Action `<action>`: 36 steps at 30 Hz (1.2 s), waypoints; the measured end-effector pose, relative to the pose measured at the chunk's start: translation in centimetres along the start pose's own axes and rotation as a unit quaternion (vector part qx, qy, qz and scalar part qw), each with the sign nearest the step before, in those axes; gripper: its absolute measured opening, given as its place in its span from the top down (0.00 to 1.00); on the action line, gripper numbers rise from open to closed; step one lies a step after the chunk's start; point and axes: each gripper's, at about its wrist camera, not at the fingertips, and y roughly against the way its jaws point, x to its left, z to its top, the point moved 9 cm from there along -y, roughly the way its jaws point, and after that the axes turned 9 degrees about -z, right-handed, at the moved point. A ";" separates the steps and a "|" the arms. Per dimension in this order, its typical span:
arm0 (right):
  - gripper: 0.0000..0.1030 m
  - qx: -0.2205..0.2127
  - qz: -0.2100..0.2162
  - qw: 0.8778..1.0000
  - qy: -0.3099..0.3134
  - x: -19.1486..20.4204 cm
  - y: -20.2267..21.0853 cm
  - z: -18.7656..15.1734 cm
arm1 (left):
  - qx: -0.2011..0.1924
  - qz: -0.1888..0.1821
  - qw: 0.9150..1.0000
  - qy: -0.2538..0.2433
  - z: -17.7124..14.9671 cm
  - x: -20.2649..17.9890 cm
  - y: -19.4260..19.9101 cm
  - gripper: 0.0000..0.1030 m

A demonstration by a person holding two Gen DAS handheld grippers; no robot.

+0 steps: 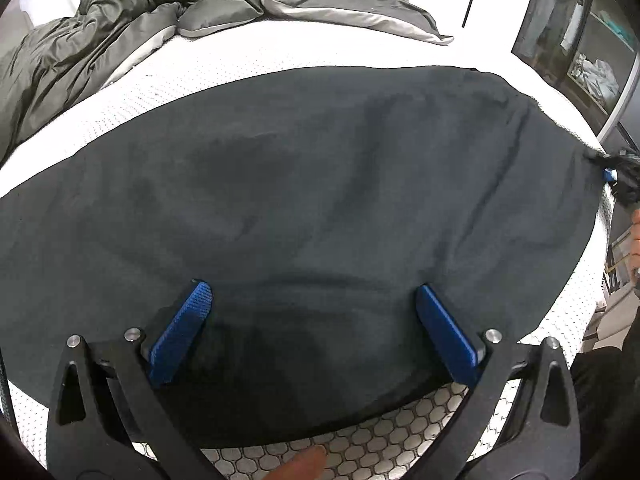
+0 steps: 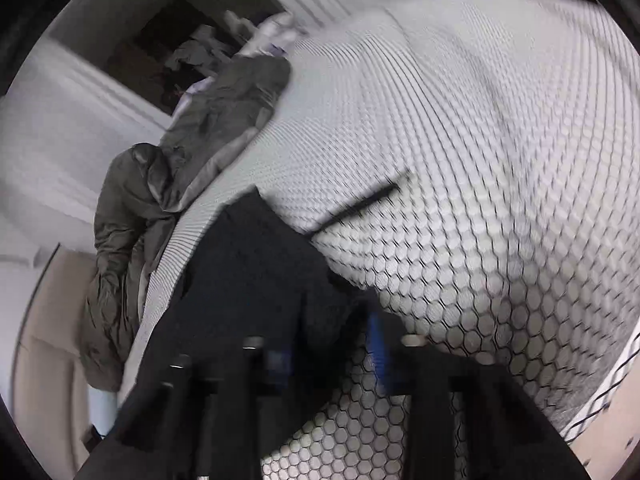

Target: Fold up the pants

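Observation:
Black pants (image 1: 320,184) lie spread flat across the white mattress (image 1: 240,64) and fill most of the left wrist view. My left gripper (image 1: 312,292) hovers just over their near edge, its blue pads (image 1: 180,332) wide apart and gripping nothing. At the far right of that view my right gripper (image 1: 602,166) pinches the pants' edge. In the blurred right wrist view the right gripper (image 2: 328,344) has dark cloth of the pants (image 2: 248,264) bunched between its blue pads (image 2: 376,344). A thin black cord (image 2: 360,204) lies on the mattress (image 2: 460,140) beyond it.
A crumpled grey duvet (image 1: 120,20) is heaped at the far side of the bed, seen also as the duvet (image 2: 132,216) at the left of the right wrist view. A glass-fronted shelf unit (image 1: 592,48) stands past the bed's right edge. A person's hand (image 1: 636,236) shows at the right rim.

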 end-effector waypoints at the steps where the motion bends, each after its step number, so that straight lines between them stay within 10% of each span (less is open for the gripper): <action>1: 0.82 -0.023 0.014 0.999 0.025 0.9 1.4 0.2 | 0.000 0.001 1.000 0.000 0.0 0.0 0.0 0.01; 7: 0.69 0.008 -0.116 0.990 0.081 -2.0 -0.6 -1.8 | -0.025 -0.037 0.998 0.046 0.5 0.6 1.4 0.01; 16: 0.27 -0.165 -0.080 0.965 0.187 6.7 6.5 -0.9 | -0.042 -0.066 0.997 0.018 2.6 -3.0 1.3 0.01; 24: 0.25 -0.032 -0.014 0.927 0.374 17.3 -2.4 -10.1 | 0.009 -0.019 1.000 -0.007 2.1 -3.8 -2.1 0.00; 28: 0.25 -0.042 -0.138 0.856 0.497 16.4 -5.8 -13.2 | 0.002 -0.011 1.000 -0.010 1.8 -3.7 -1.9 0.00; 33: 0.35 -0.041 -0.122 0.892 0.433 11.6 -2.8 -10.7 | -0.002 -0.008 1.000 -0.018 1.9 -2.5 -1.9 0.00; 36: 0.35 -0.058 -0.159 0.860 0.482 11.6 -2.7 -12.0 | -0.005 -0.007 1.000 -0.016 1.8 -2.0 -1.6 0.00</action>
